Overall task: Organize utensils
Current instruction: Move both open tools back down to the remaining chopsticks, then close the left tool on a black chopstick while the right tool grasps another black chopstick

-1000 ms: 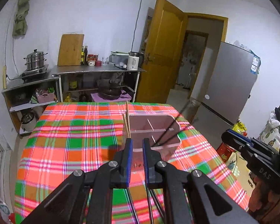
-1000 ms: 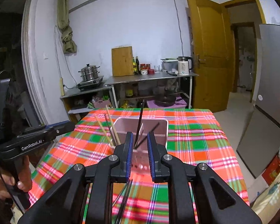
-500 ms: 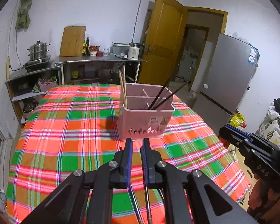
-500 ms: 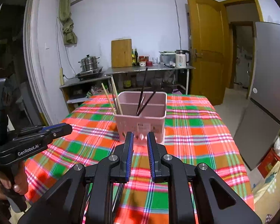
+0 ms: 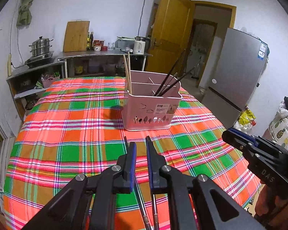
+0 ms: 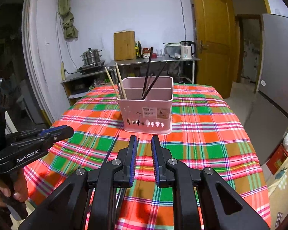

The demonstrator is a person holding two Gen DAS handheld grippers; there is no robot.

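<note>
Item: our left gripper [image 5: 139, 143] and right gripper [image 6: 145, 140], both released, empty, now drawn back lower. Pink basket [image 6: 146, 108] sits far centre on plaid cloth [image 6: 201, 134]; loose chopsticks [image 5: 151, 209] lie near, awaiting pickup.

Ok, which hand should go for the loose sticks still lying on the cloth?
Left, probably. The left gripper is open and the sticks run right under its gap. From the right gripper, the dark stick lies off to its left side, so it would need to shift across.
</note>
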